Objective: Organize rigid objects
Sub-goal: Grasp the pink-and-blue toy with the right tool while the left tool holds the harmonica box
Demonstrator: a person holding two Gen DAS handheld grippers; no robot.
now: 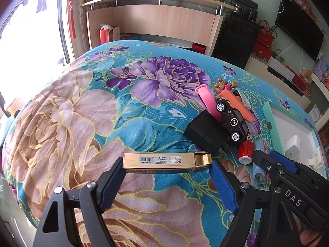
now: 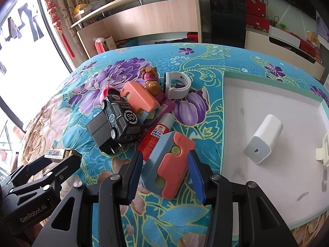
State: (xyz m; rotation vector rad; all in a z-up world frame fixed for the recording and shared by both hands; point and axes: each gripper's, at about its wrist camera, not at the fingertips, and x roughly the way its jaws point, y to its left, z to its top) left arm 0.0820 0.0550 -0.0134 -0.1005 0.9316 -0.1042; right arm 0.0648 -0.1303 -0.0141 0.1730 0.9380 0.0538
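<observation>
Gold cardboard fills the near middle of the left wrist view: a slim gold box [image 1: 166,163] sits crosswise between the blue pads of the left gripper [image 1: 164,182], which are clamped on its two ends, above the flowered blanket [image 1: 82,107]. Past it a heap remains: a black charger [image 1: 205,133], a black toy car [image 1: 231,121] leaning on it, a pink band [image 1: 205,98], an orange toy [image 1: 234,103] and a red tube [image 1: 245,150]. At the right edge shows the tray [image 1: 271,119] with a white charger [image 1: 293,146] already in it, and the right gripper [image 1: 265,164] reaches in beside the pile.

From the right wrist view, the right gripper [image 2: 166,170] is closed around a blue and coral toy [image 2: 168,162]; both pads look pressed to its sides, low over the blanket and just beside the tray's green rim [image 2: 223,123]. On the white floor of the tray lie the white charger [image 2: 264,142] and a cream clip [image 2: 324,150], cut by the edge. Still outside are the toy car [image 2: 121,119], black charger [image 2: 100,129], red tube [image 2: 154,138], a second coral toy [image 2: 139,98], a small figurine [image 2: 151,80] and a white watch band [image 2: 177,84].

I judge the sorting early: two pieces are housed, two are in hand, and most of the heap waits
</observation>
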